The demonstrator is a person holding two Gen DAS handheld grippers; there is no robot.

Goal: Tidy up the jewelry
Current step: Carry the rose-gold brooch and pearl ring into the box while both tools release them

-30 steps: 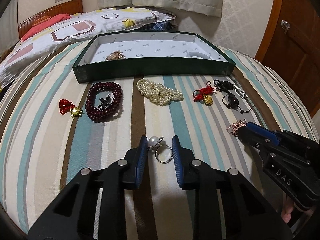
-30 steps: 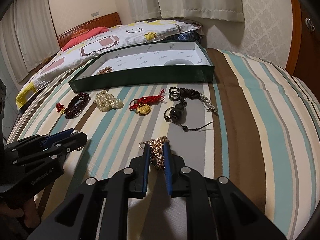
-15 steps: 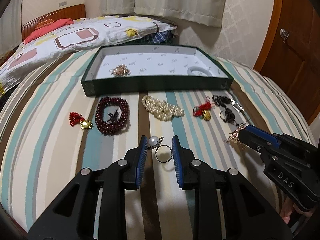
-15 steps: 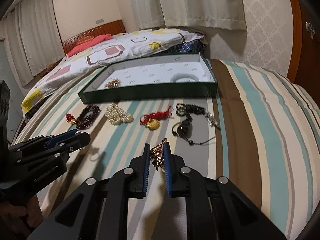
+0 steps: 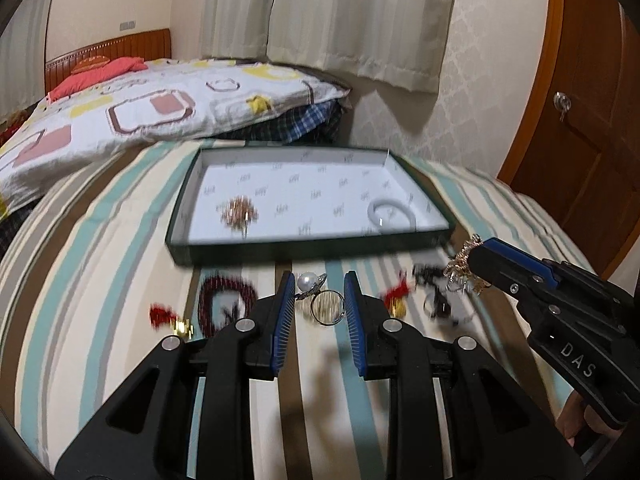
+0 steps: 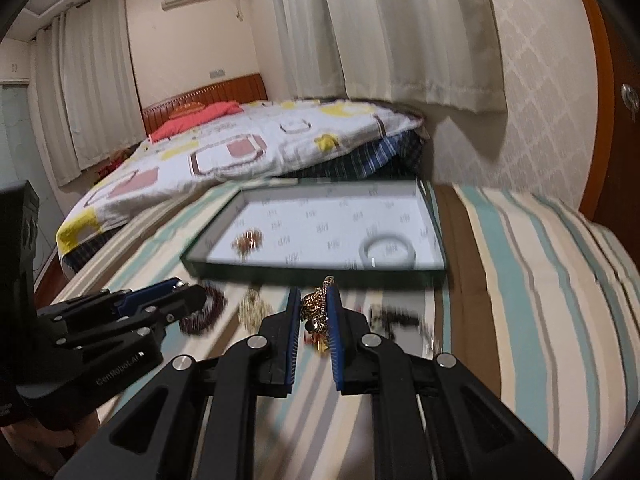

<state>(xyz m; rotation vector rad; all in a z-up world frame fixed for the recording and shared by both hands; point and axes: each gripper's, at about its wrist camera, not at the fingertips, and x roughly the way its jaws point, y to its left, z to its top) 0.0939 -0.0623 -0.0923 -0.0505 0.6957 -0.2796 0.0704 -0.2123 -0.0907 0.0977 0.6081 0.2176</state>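
My left gripper (image 5: pixel 319 280) is shut on a silver pearl ring (image 5: pixel 328 307), whose band spans the two blue pads, held above the striped bedspread. To its right, my right gripper (image 5: pixel 476 256) is shut on a bunched gold chain (image 5: pixel 460 266). In the right wrist view that gripper (image 6: pixel 313 296) pinches the gold chain (image 6: pixel 316 306) tightly, with the left gripper (image 6: pixel 196 296) at the lower left. Just beyond both lies the open green box (image 5: pixel 312 249), white inside. It holds a rose-gold cluster (image 5: pixel 239 210) and a white bangle (image 5: pixel 391 216).
On the bedspread before the box lie a dark red bead bracelet (image 5: pixel 226 296), a red-knot gold charm (image 5: pixel 172 320), a second red charm (image 5: pixel 396 296) and a black cord pendant (image 5: pixel 436 304), all blurred. A patterned quilt (image 5: pixel 160 108) lies behind the box, a wooden door (image 5: pixel 592 120) at right.
Both grippers have risen off the bedspread, the left carrying the pearl ring and the right the gold chain. The green box now sits closer ahead of them.
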